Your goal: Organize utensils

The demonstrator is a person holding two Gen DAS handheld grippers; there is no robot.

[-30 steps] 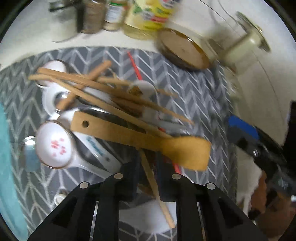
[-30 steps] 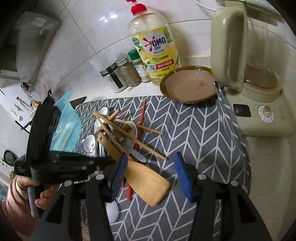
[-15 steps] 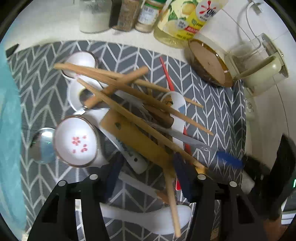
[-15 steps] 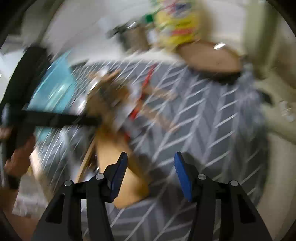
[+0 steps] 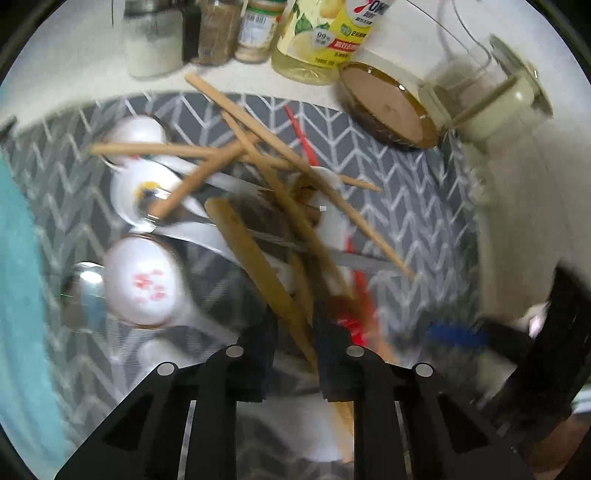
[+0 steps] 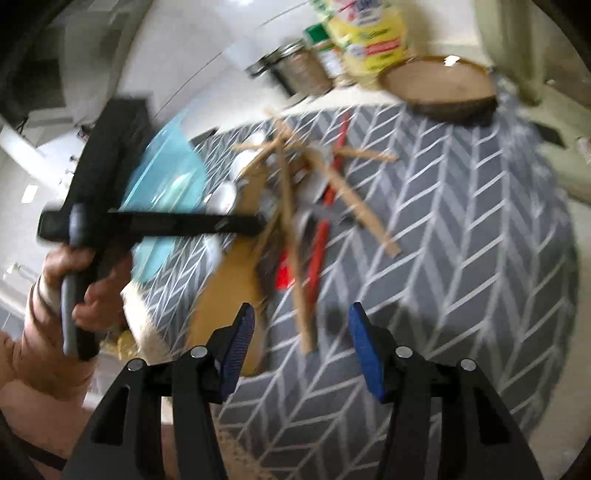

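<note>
L gripper (image 5: 293, 354) jaws closing on wooden spatula (image 5: 258, 266) w/ chopsticks (image 5: 303, 173) crossing; R gripper (image 6: 301, 345) open

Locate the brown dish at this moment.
The brown dish sits at the far right edge of the chevron mat, between the yellow detergent bottle and the cream appliance; the right wrist view shows it top right.

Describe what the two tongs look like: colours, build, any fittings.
Both are black angular plastic with cut-out slots and round silver screws. The right tongs carry ribbed blue pads; the left tongs have dark pads. Seen from the right wrist, the left tool has a grey handle.
</note>
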